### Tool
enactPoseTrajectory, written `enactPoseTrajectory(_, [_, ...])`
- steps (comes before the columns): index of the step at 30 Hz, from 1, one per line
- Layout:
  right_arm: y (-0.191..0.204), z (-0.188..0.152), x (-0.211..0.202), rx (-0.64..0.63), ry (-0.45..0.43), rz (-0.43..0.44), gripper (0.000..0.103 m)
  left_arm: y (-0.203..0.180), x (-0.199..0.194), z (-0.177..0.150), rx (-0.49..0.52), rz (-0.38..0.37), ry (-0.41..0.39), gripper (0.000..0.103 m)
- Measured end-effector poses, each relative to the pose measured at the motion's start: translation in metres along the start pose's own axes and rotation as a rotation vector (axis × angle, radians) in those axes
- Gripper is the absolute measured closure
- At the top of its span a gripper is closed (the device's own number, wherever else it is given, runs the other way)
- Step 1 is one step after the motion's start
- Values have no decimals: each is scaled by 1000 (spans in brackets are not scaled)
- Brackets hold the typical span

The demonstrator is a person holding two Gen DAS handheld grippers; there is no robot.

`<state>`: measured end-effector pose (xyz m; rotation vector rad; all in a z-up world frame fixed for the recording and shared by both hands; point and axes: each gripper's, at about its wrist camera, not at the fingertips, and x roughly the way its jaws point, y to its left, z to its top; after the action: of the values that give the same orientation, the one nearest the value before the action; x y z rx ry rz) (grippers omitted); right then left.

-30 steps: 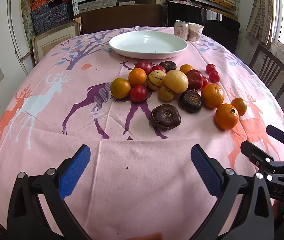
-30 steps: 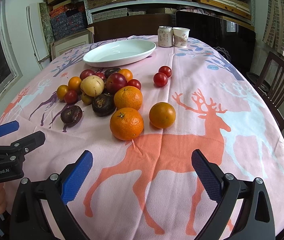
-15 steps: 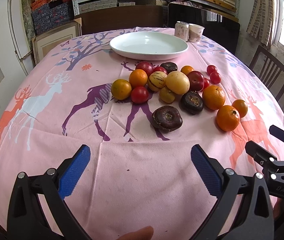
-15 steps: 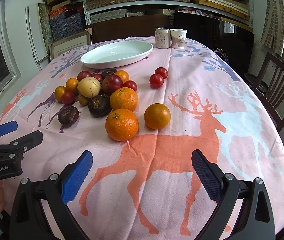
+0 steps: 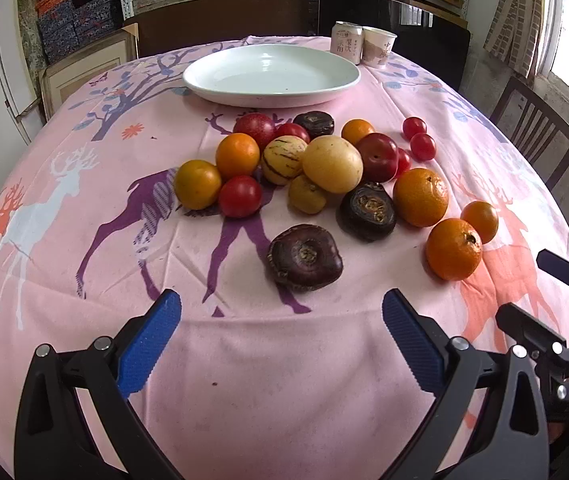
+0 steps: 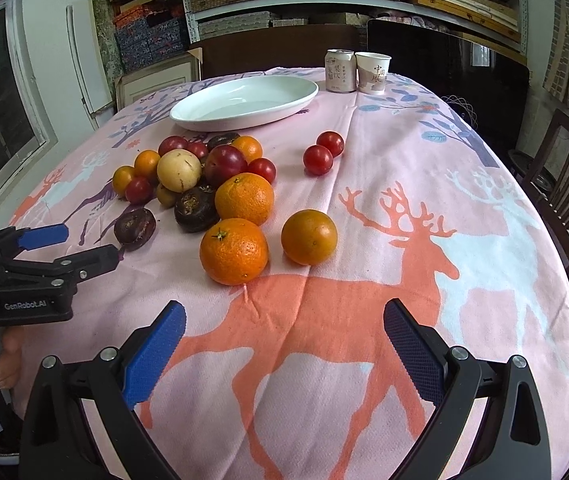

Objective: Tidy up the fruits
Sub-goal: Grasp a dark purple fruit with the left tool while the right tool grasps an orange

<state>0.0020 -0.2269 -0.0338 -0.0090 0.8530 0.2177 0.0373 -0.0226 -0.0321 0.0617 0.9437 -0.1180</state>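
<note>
The left hand-held gripper (image 5: 282,334) hangs low over the near edge of the table (image 5: 84,280), its blue-padded fingers spread wide with nothing between them. Just beyond its tips lies a dark purple fruit (image 5: 304,257), apart from the main heap. The right hand-held gripper (image 6: 284,338) is likewise spread wide and empty, hovering above the orange deer printed on the pink cloth; a large orange (image 6: 233,256) and a smaller orange (image 6: 309,237) lie just beyond it, close together.

The fruits are loose on the cloth in a cluster at the middle of the table. In the left wrist view the cluster holds a pale yellow round fruit (image 5: 332,164), a striped yellow fruit (image 5: 284,160), a dark red plum (image 5: 377,157), a red tomato (image 5: 240,196), a yellow-orange fruit (image 5: 197,184) at its left end and another dark purple fruit (image 5: 367,212) beside a large orange (image 5: 420,197). Two cherry tomatoes (image 6: 323,153) sit touching each other, apart to the right of the cluster.

Farther back rests a white plate (image 5: 212,80), with no fruit on it. At the far right of the plate stand a drink can (image 5: 346,42) and a paper cup (image 5: 378,47), side by side. A wooden chair (image 6: 564,184) stands at the right of the table.
</note>
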Motion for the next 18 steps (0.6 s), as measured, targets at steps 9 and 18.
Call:
enactPoseTrajectory(9, [-14,15,9,-37,43,4,3,-7,29,17,21,-30,61,58])
enactPoseTrajectory(18, [-26,32,27,-97,96,-53,6,6,30,19,11,-76,83,58])
